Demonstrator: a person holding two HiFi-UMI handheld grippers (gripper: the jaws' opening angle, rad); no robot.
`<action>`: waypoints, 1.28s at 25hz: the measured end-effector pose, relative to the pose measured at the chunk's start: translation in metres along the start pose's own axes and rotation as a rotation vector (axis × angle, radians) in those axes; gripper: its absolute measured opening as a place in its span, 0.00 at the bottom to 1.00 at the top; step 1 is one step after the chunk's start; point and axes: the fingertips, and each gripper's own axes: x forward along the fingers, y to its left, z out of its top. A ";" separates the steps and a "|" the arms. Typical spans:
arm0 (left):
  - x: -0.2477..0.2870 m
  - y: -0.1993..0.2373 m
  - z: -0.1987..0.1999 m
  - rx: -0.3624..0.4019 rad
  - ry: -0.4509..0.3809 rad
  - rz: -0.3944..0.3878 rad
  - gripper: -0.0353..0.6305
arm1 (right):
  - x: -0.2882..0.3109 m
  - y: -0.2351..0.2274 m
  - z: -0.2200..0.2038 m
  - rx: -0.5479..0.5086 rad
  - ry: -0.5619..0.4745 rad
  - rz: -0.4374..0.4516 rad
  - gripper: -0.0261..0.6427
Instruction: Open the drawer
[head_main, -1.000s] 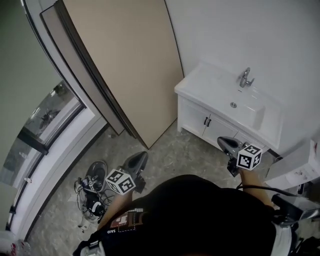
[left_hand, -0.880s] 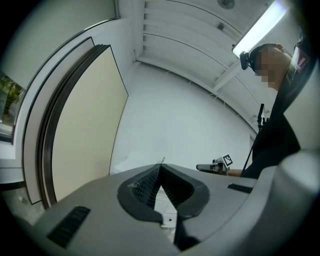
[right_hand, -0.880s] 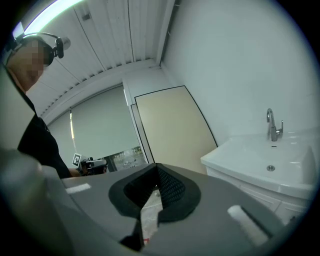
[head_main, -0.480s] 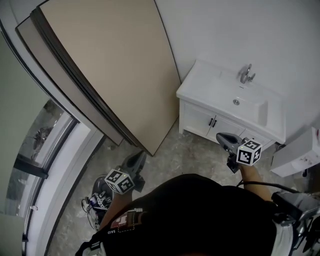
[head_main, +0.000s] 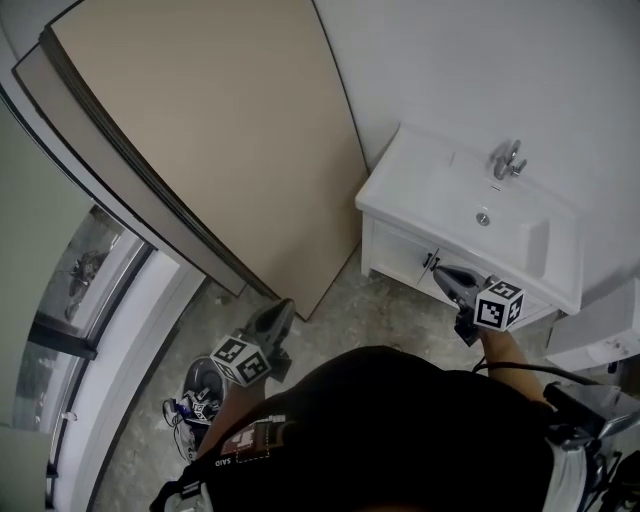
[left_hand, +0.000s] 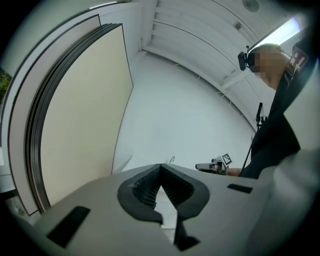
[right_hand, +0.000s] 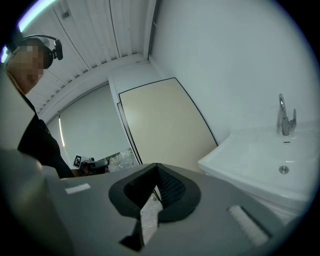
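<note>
A white vanity cabinet (head_main: 392, 250) stands against the wall, with a basin, a chrome faucet (head_main: 510, 158) and small dark handles (head_main: 430, 262) on its front. My right gripper (head_main: 445, 272) is shut and empty, and its tip lies just in front of the cabinet face beside those handles. From the right gripper view the vanity (right_hand: 260, 160) is close on the right, with the shut right gripper (right_hand: 157, 169) in the foreground. Over the floor to the left, my left gripper (head_main: 280, 312) hangs with its jaws closed on nothing. In its own view the left gripper (left_hand: 160, 167) points at the bare wall.
A large beige board (head_main: 230, 130) leans against the wall left of the vanity. Shoes and cables (head_main: 195, 405) lie on the stone floor by a glass door (head_main: 60, 300). A white box (head_main: 600, 335) sits to the right of the vanity.
Both grippers have moved toward the vanity. The right gripper's tip, earlier over the floor short of the cabinet, now overlaps the cabinet front near the handles.
</note>
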 end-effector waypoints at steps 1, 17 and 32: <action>0.012 0.002 0.002 0.001 -0.006 0.013 0.05 | 0.005 -0.013 0.008 -0.007 0.002 0.011 0.04; 0.197 0.014 0.031 0.015 -0.038 0.065 0.05 | 0.039 -0.188 0.105 -0.061 0.006 0.082 0.04; 0.359 0.116 0.084 0.038 0.094 -0.263 0.05 | 0.077 -0.265 0.150 -0.012 -0.099 -0.222 0.04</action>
